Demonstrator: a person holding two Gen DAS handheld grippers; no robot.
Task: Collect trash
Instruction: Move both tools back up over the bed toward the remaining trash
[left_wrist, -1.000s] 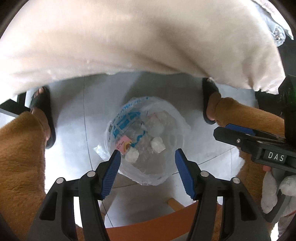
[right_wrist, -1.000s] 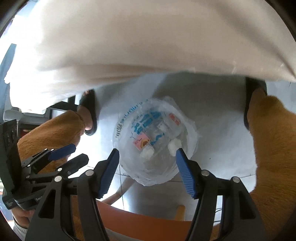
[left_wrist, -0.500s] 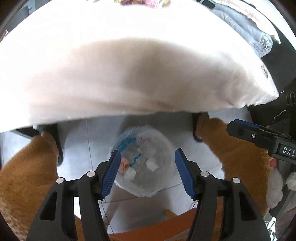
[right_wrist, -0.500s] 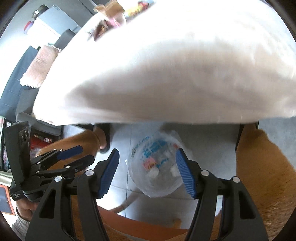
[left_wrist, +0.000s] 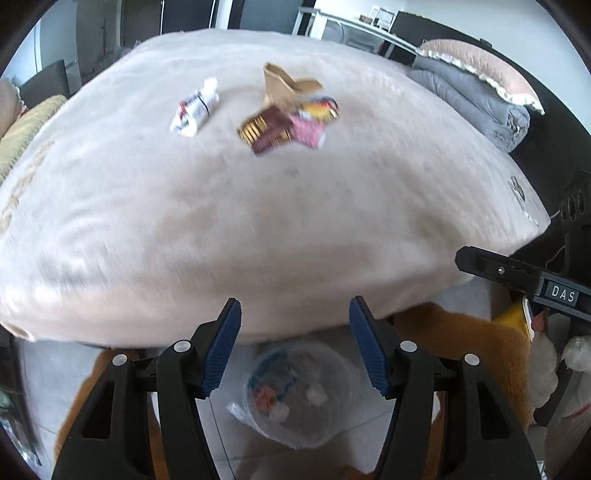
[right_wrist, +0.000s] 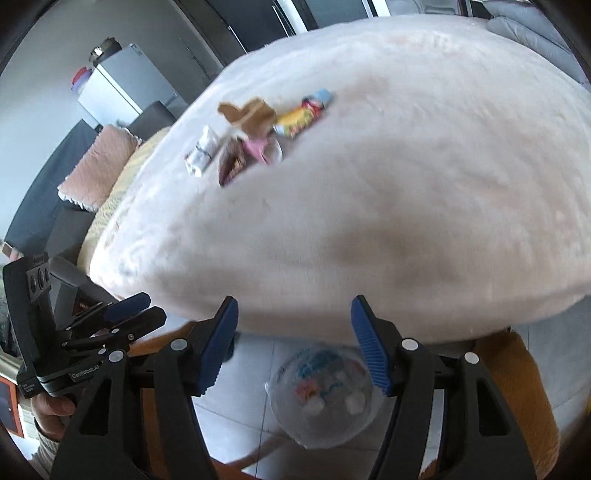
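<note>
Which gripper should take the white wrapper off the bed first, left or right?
Probably left, narrowly. The white wrapper lies at the left end of the trash pile, with the brown paper to its right. Left gripper and right gripper are both open and empty.

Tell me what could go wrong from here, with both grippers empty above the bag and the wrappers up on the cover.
1. The brown paper scrap, dark wrapper, pink wrapper and yellow wrapper overlap, so one pinch may drag neighbours along.
2. The cream fleece cover is soft; the left gripper or right gripper may grab fleece with the trash.
3. The trash bag sits on the floor partly under the cover's edge, so carried pieces could miss it.
</note>
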